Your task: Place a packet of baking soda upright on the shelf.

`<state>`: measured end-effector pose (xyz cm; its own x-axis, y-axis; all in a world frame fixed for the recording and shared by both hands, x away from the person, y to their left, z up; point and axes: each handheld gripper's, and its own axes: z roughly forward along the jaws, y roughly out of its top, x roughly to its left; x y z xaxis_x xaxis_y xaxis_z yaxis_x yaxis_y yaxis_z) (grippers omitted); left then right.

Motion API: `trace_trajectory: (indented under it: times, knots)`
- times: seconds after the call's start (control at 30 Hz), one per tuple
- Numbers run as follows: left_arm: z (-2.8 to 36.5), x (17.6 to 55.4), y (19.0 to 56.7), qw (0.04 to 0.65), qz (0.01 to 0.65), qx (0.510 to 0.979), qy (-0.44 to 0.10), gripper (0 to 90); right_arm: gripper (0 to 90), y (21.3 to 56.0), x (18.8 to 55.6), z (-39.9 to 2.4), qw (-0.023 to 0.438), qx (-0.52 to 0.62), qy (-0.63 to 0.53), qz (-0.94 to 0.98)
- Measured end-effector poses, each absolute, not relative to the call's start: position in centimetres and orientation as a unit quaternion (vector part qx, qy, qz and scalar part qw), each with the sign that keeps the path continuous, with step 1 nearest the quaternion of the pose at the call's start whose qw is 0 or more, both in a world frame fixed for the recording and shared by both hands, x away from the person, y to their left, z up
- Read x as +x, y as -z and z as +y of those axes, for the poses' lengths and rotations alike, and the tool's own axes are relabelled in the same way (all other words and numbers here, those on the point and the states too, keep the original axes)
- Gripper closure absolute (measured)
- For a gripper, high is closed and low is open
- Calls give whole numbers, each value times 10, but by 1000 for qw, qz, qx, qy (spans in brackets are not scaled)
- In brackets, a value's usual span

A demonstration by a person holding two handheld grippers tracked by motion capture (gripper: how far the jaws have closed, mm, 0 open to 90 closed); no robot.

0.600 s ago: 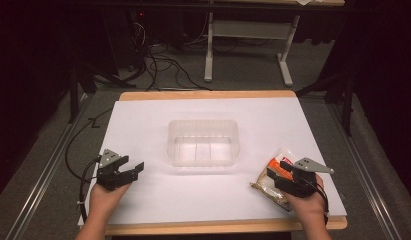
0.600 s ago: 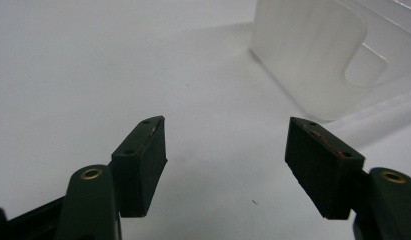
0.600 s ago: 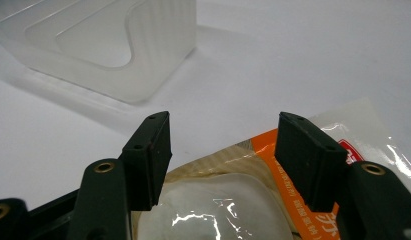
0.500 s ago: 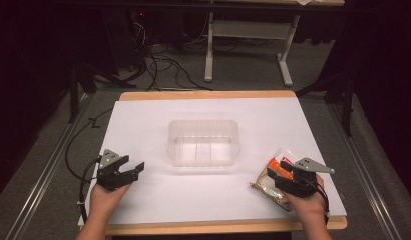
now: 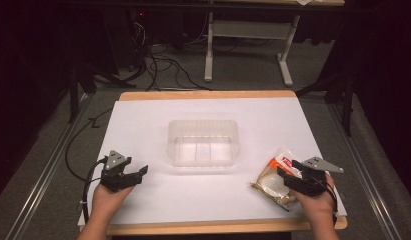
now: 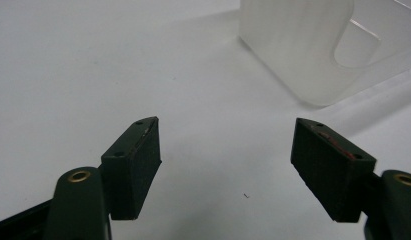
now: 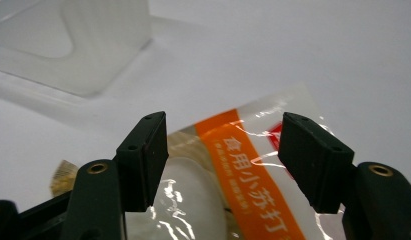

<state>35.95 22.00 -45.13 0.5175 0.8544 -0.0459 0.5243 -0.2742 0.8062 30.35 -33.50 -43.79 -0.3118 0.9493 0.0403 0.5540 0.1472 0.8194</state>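
A clear plastic packet [image 5: 270,181] with an orange label and white contents lies at the table's front right. My right gripper [image 5: 288,172] hovers just over its near end, open. In the right gripper view the packet [image 7: 243,165] lies below and between the two black pads of the right gripper [image 7: 223,150], and they do not press on it. My left gripper [image 5: 138,174] rests low at the front left, open. In the left gripper view the left gripper [image 6: 225,160] has only bare white table between its pads.
A translucent plastic container [image 5: 203,122] stands in the middle of the white table [image 5: 193,195], between the two grippers; its corner [image 6: 298,45] shows ahead of the left gripper and its side [image 7: 98,45] ahead of the right one. Cables and a desk frame lie on the floor beyond.
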Motion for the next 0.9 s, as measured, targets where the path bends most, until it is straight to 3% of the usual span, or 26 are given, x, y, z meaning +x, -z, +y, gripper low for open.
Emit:
trace_trajectory:
  times: [0.33, 0.6, 0.8, 0.83, 0.9]
  knots:
    - [219, 359, 452, 401, 446, 774, -203, 279, 353, 448, 305, -385, 276, 590, -352, 672]
    - [219, 360, 453, 399, 442, 778, -201, 279, 341, 463, 303, -422, 255, 647, -336, 635]
    - [217, 360, 453, 396, 437, 783, -200, 279, 401, 474, 299, -438, 218, 672, -355, 612]
    - [217, 360, 454, 397, 437, 782, -200, 279, 476, 474, 299, -439, 206, 673, -367, 608]
    - [216, 359, 453, 395, 435, 784, -200, 279, 489, 476, 299, -437, 195, 666, -380, 612]
